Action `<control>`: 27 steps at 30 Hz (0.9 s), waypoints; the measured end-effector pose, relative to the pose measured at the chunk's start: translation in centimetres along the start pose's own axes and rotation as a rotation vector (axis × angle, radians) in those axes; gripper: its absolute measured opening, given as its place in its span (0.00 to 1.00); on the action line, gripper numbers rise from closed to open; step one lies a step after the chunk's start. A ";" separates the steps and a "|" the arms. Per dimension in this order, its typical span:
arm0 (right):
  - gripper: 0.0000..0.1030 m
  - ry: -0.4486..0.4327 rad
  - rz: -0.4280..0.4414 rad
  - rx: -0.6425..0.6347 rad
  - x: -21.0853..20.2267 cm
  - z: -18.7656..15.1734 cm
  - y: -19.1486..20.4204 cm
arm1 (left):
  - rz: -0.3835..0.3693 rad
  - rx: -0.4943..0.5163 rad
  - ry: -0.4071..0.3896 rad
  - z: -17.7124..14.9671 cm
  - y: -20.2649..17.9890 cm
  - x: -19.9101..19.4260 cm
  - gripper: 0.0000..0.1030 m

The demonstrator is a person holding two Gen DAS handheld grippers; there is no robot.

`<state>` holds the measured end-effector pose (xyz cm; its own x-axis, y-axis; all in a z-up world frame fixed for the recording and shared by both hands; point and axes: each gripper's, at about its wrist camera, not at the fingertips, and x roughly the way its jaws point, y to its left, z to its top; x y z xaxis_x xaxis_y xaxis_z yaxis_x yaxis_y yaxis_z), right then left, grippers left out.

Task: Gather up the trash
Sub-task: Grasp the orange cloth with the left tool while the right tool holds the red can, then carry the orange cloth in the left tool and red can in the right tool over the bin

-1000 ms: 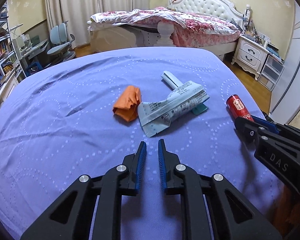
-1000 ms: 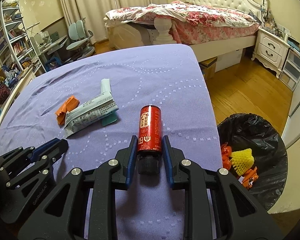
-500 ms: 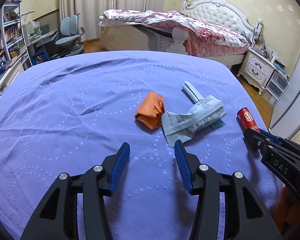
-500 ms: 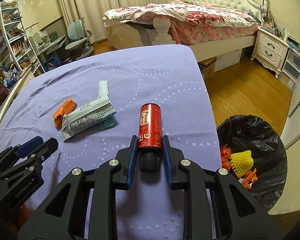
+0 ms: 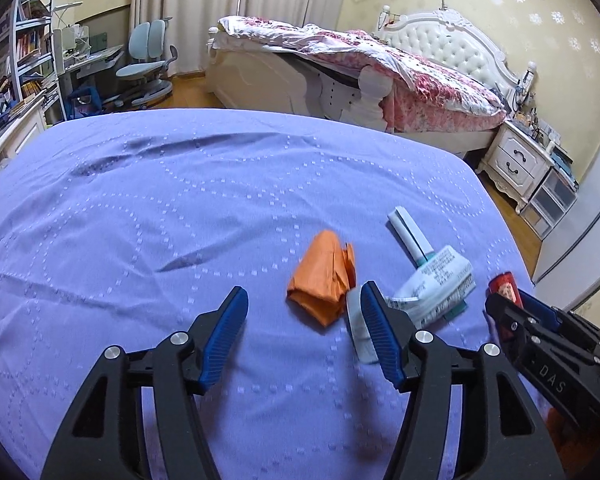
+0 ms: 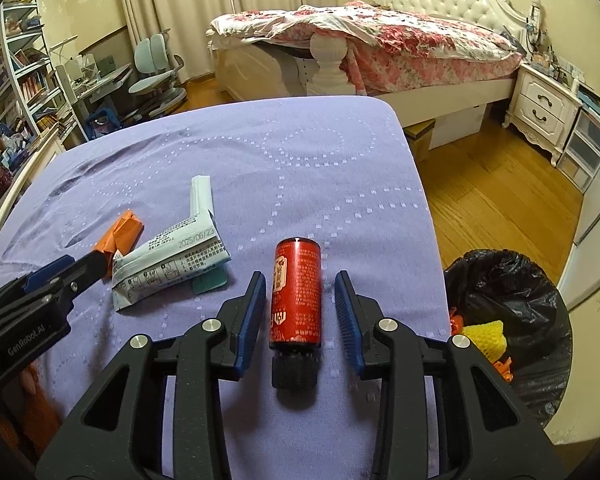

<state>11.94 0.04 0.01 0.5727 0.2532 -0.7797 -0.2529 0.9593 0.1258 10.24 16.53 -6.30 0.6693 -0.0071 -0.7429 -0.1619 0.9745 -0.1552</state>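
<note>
A red can (image 6: 296, 294) with a black cap is seen lying between the spread jaws of the right gripper (image 6: 300, 308), the left gripper (image 5: 304, 330) is likewise spread, and the black trash bag (image 6: 512, 304) is shown only in the right wrist view.

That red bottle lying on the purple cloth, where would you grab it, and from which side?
I'd grip the red bottle across its round body, near the middle. It lies on its side, black cap pointing back at the right hand-held gripper, whose open fingers already sit either side of it. So come straight along its length from the cap end and squeeze the curved sides.
</note>
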 end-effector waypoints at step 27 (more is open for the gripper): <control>0.23 0.002 0.005 0.003 0.6 1.3 -0.3 | -0.030 0.003 0.022 0.7 1.1 0.3 0.33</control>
<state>13.34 0.02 0.30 0.5700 0.2579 -0.7801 -0.2537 0.9583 0.1314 10.76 17.76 -6.30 0.6574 -0.0411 -0.7524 -0.1400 0.9745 -0.1756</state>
